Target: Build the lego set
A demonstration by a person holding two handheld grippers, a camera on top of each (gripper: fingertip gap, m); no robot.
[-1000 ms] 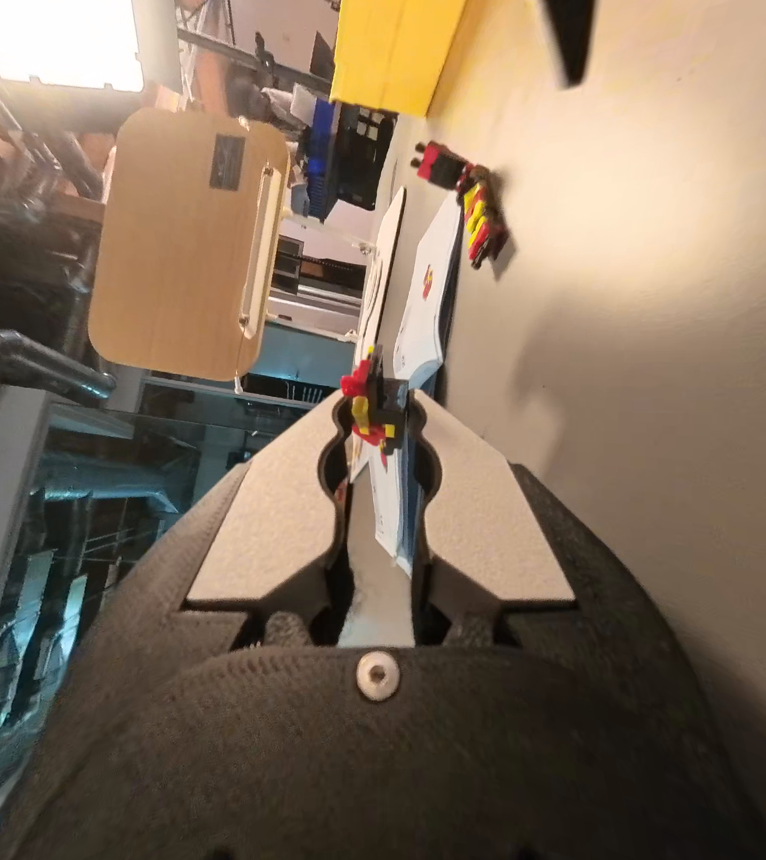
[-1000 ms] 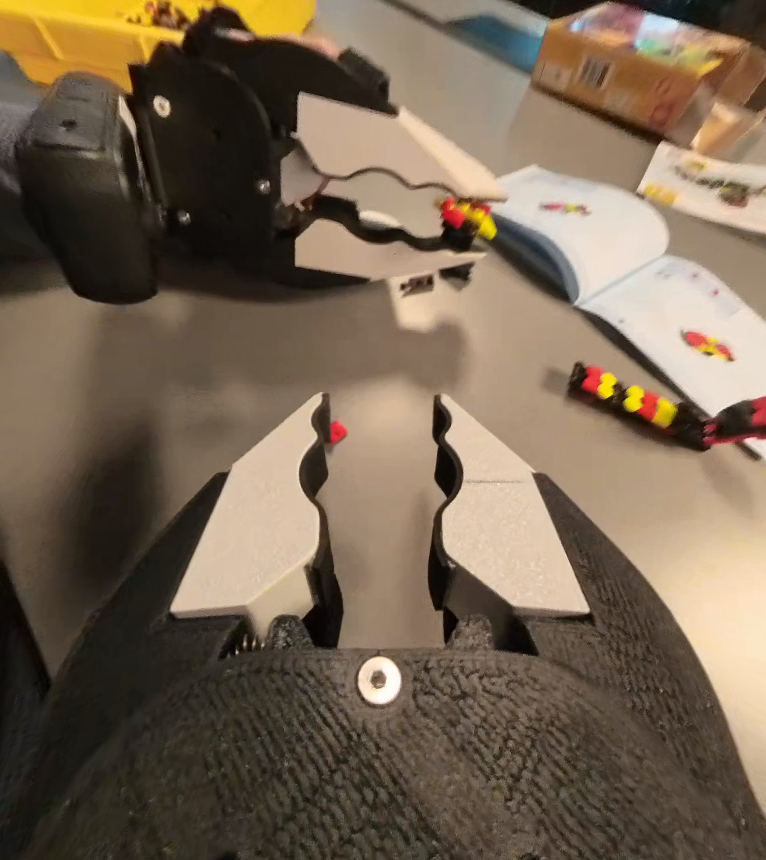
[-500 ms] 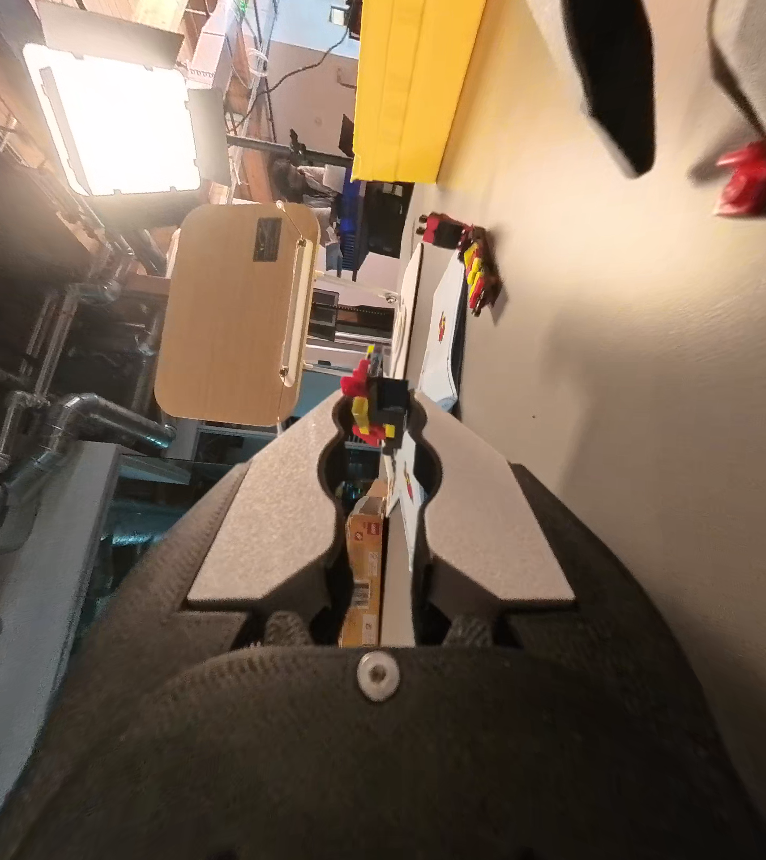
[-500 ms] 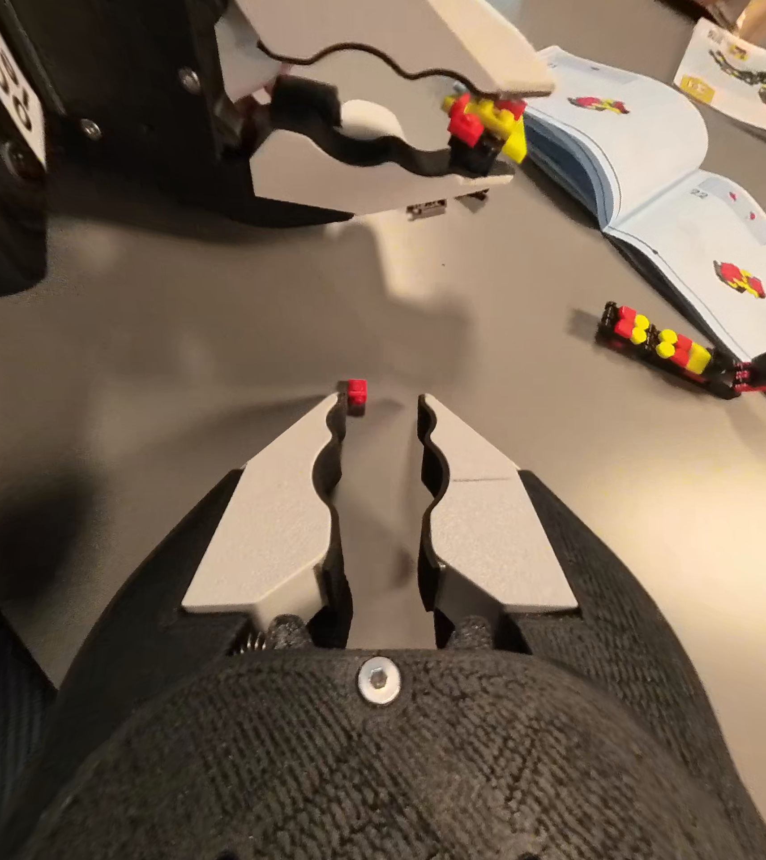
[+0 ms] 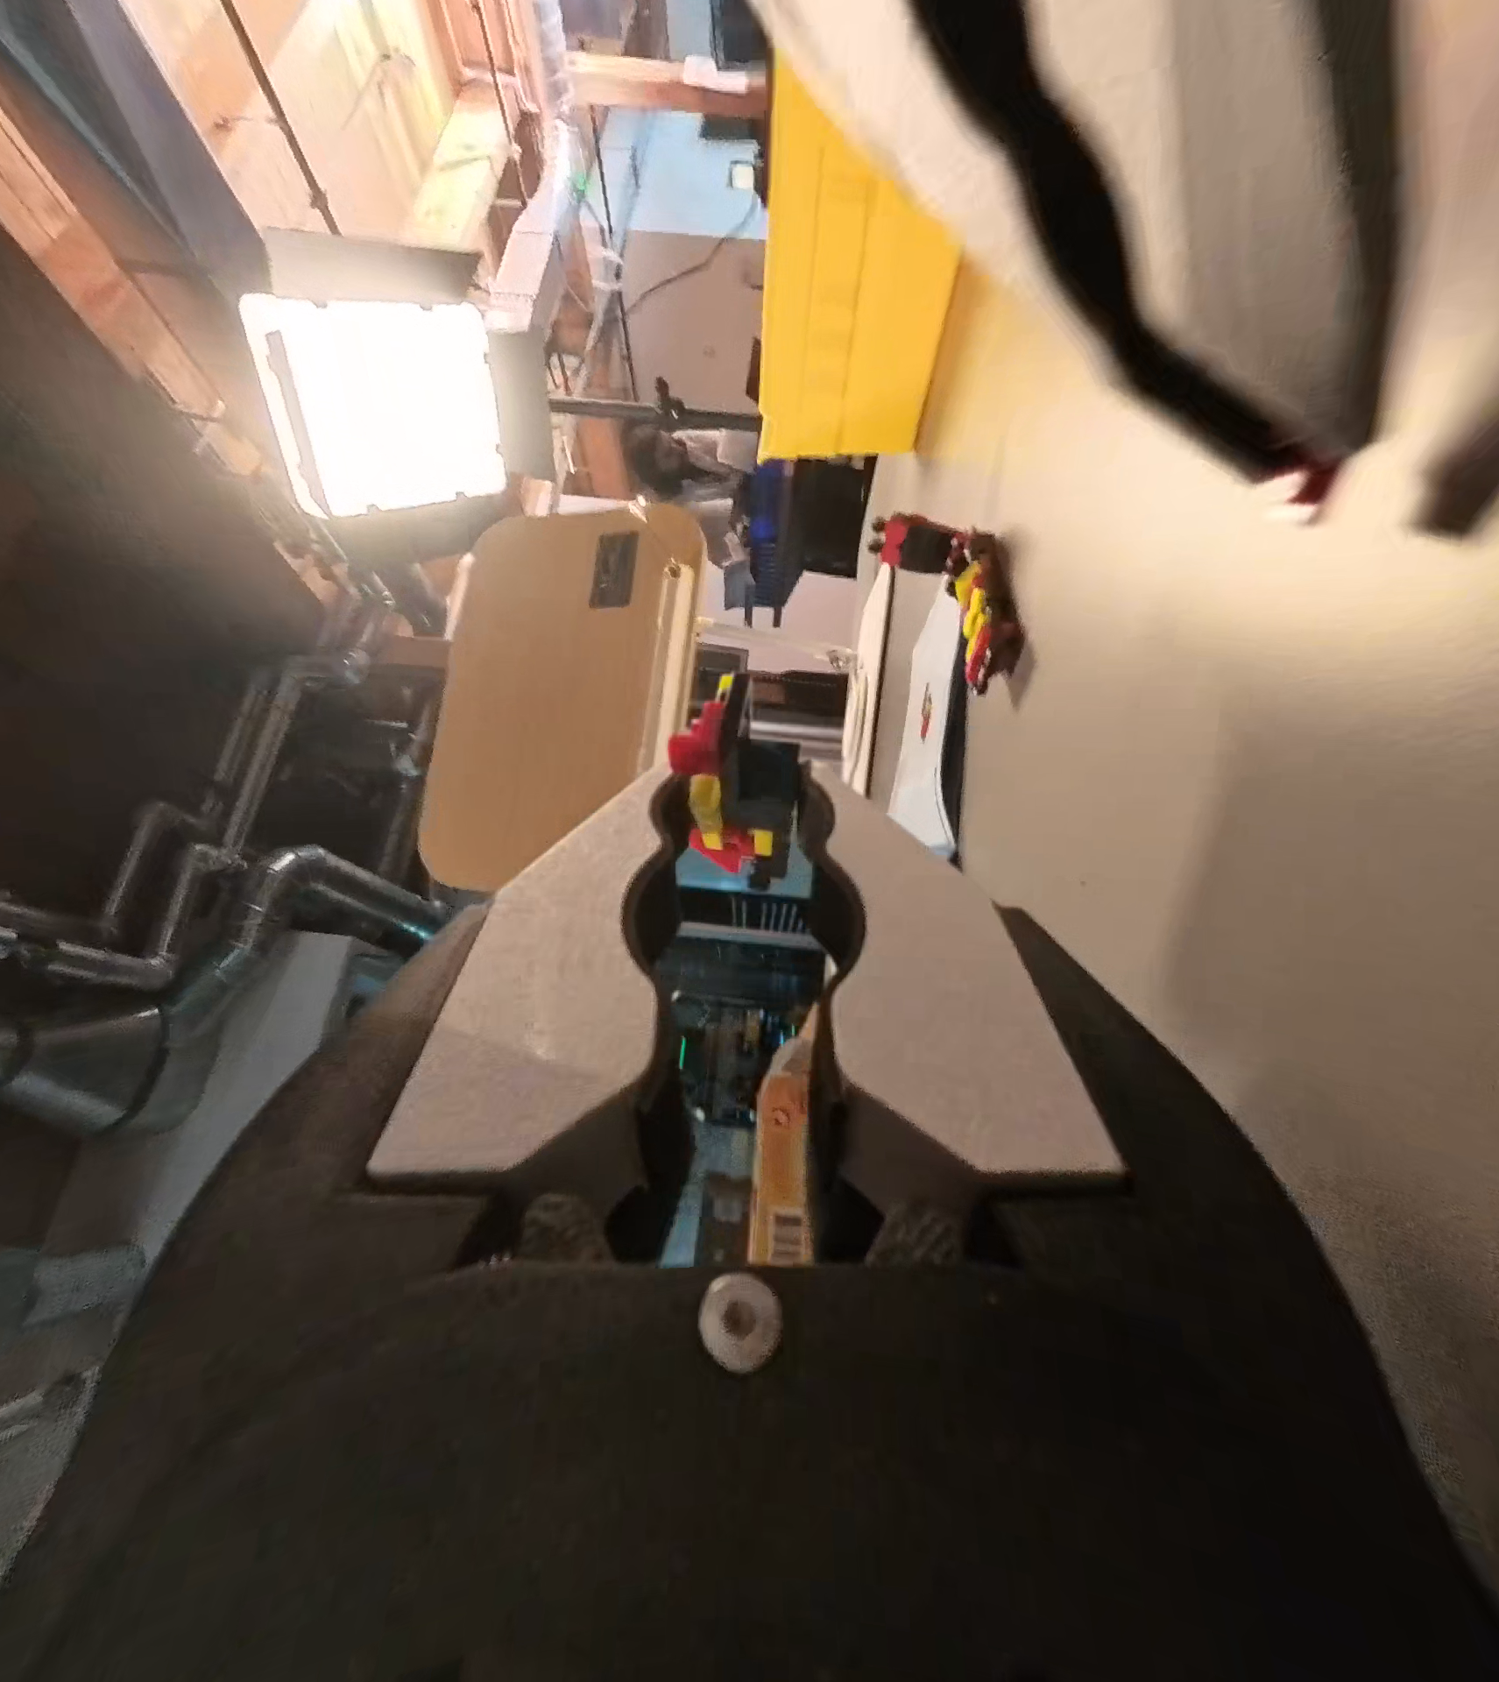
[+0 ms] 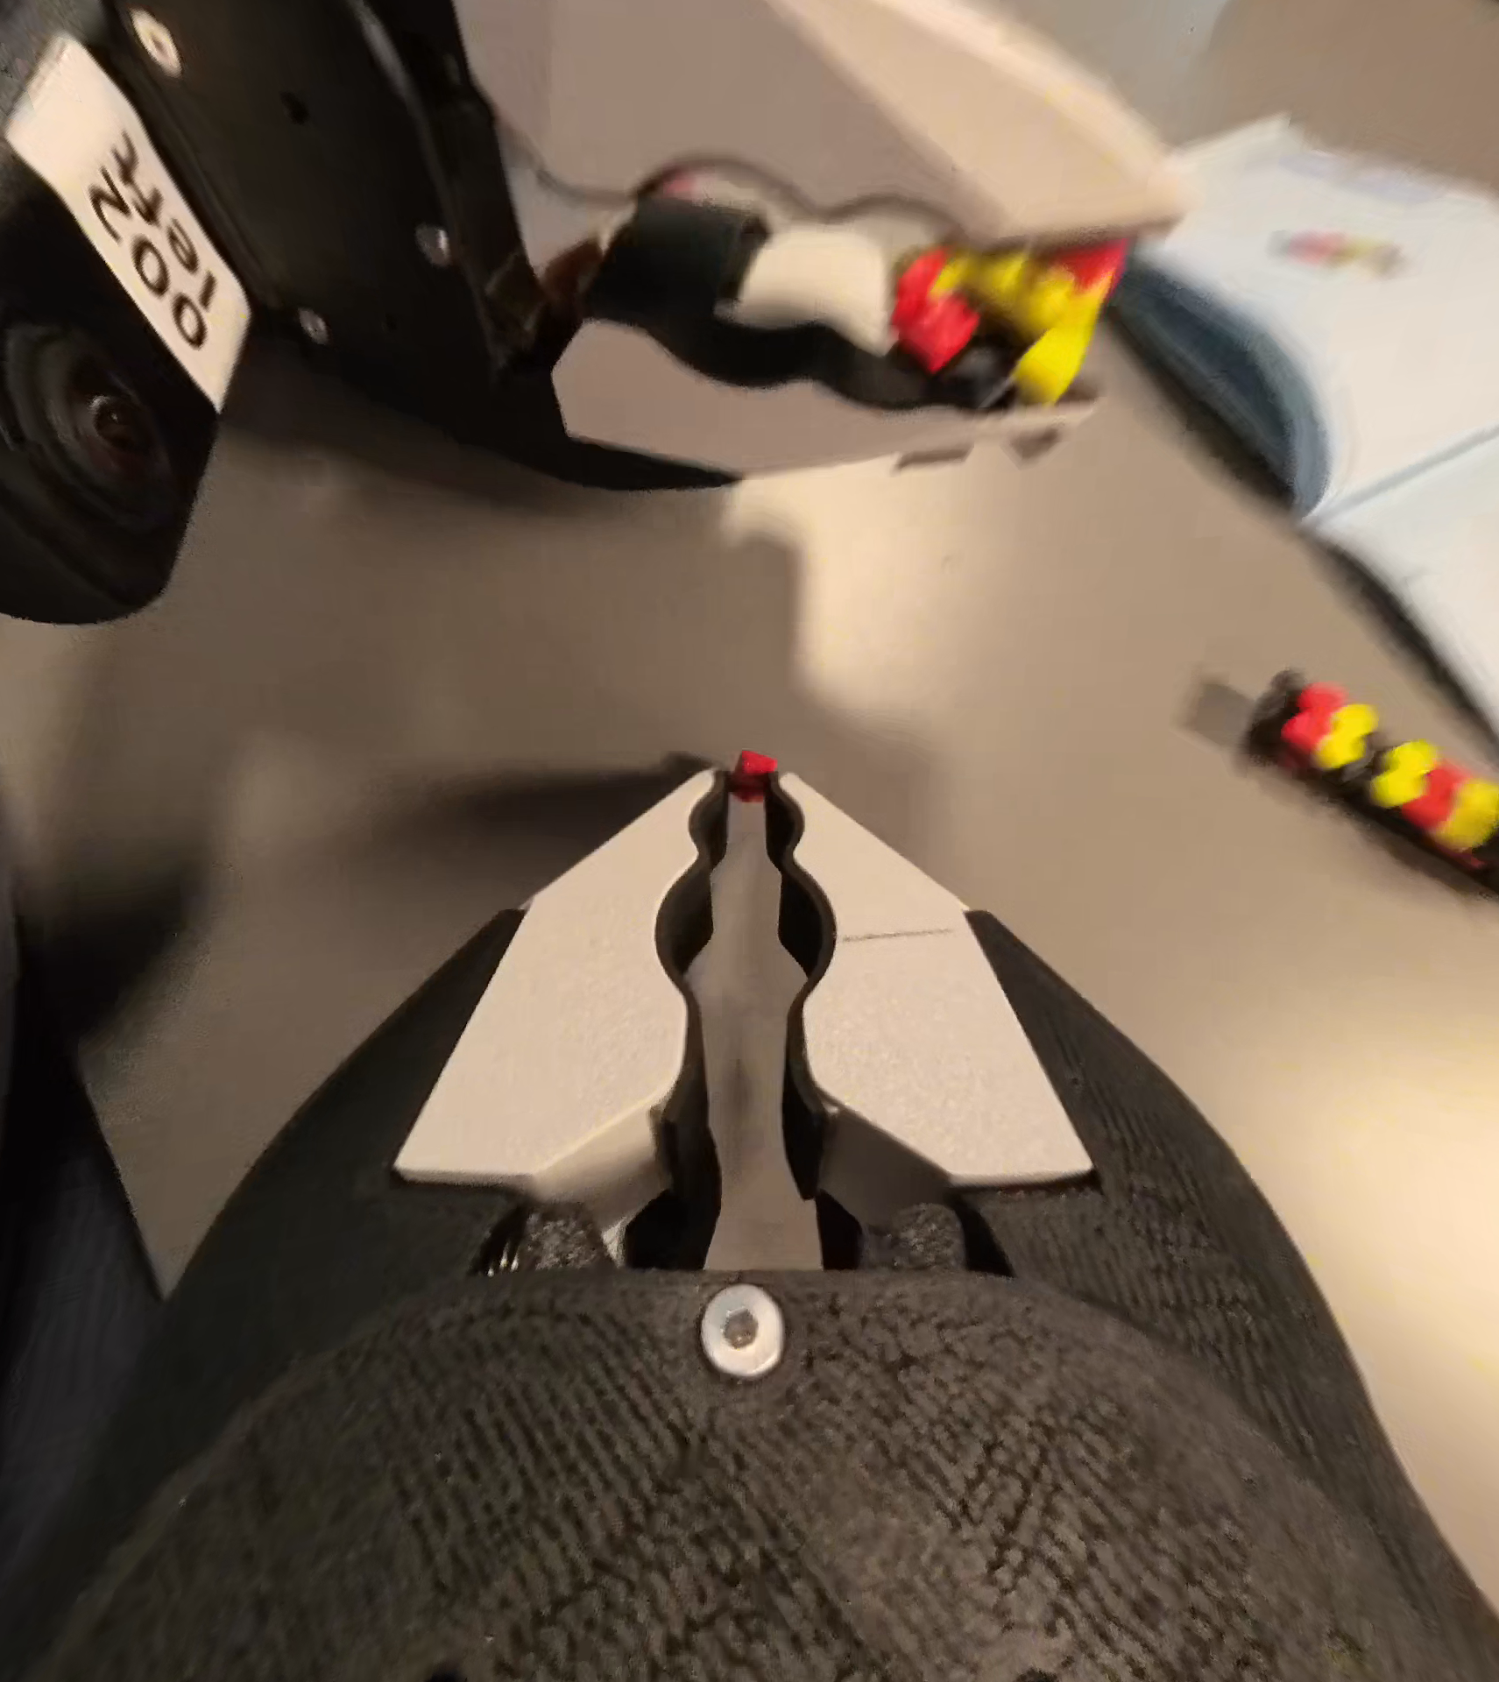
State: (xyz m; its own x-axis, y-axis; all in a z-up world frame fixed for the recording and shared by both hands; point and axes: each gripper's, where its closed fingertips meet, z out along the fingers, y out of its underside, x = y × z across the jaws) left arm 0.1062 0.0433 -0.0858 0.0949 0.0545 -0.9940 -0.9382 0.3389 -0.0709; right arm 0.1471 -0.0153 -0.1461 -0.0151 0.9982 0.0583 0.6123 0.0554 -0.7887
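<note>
In the right wrist view, the right gripper (image 6: pixel 747 781) pinches a tiny red brick (image 6: pixel 751 775) at its fingertips, low over the grey table (image 6: pixel 454 655). Beyond it at 12 o'clock, the left gripper (image 6: pixel 1046 309) lies on its side, clamped on a small red, yellow and black build (image 6: pixel 1005 305). Farther off at 3 o'clock a long red-yellow-black strip (image 6: pixel 1410 796) rests on the table beside the open booklet (image 6: pixel 1383 300), and in the left wrist view a yellow bin (image 5: pixel 846 300) sits at 12 o'clock, farthest away.

Grey table (image 6: pixel 955 637) — open booklet (image 6: pixel 1410 382), brick strip (image 6: pixel 1410 792), yellow bin (image 5: pixel 846 300)
</note>
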